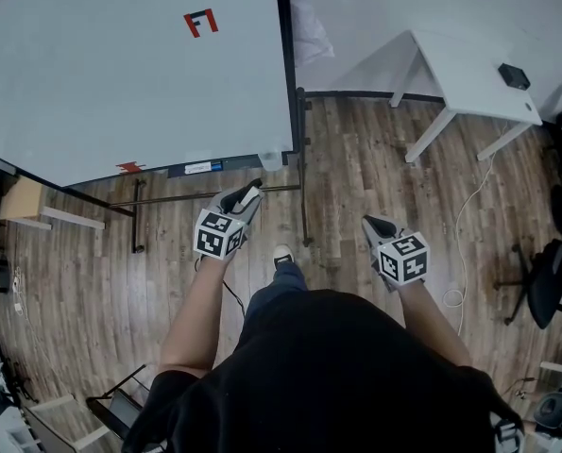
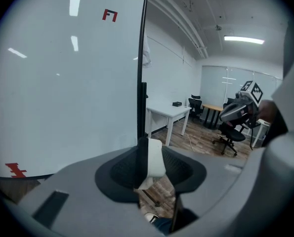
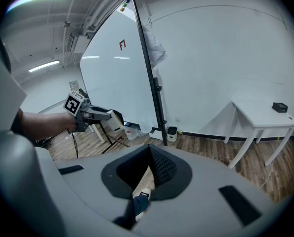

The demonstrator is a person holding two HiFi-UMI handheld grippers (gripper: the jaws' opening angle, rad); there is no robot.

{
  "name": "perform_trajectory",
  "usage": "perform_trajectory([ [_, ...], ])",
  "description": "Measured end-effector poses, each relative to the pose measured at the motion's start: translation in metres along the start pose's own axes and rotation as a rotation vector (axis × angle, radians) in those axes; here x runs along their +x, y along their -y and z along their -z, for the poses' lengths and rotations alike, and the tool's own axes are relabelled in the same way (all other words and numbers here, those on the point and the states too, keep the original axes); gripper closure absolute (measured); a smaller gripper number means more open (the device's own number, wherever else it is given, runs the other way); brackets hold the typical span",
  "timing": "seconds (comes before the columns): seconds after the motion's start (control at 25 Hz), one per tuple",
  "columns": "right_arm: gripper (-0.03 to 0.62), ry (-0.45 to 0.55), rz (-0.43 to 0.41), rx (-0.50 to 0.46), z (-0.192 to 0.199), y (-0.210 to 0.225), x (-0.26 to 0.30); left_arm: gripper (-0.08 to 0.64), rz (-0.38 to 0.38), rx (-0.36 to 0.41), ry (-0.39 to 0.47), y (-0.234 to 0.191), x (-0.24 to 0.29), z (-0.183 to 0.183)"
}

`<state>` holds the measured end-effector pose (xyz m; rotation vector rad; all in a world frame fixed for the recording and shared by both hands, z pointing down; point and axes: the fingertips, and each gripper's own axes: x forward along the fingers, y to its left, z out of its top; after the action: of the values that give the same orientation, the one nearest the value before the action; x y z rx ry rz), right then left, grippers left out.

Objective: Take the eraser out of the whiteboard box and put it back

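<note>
Your left gripper [image 1: 249, 196] squeezes the small white block eraser [image 2: 154, 159] between its 2 jaws. So the eraser is out of the box and up in the air. You hold it tight so it does not drop. Ahead of that gripper, near its tips, a small pale box [image 1: 271, 160] sits at the bottom corner of the big white whiteboard [image 1: 120, 64]. I think the eraser goes back there. Your right gripper [image 1: 375, 225] waits well off to the side, jaws pressed together on nothing, because 1 gripper is enough.
</note>
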<state>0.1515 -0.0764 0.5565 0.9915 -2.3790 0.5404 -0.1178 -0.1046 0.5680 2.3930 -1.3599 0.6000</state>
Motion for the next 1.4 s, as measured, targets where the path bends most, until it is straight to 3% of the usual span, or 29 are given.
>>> perform_trajectory([
  [0.68, 0.598, -0.005, -0.023, -0.02, 0.015, -0.028, -0.006, 0.407, -0.028, -0.032, -0.026, 0.005, -0.04, 0.048],
  [1.4, 0.598, -0.014, -0.041, -0.028, 0.017, -0.036, 0.003, 0.407, -0.028, -0.022, 0.004, -0.002, -0.035, 0.036],
])
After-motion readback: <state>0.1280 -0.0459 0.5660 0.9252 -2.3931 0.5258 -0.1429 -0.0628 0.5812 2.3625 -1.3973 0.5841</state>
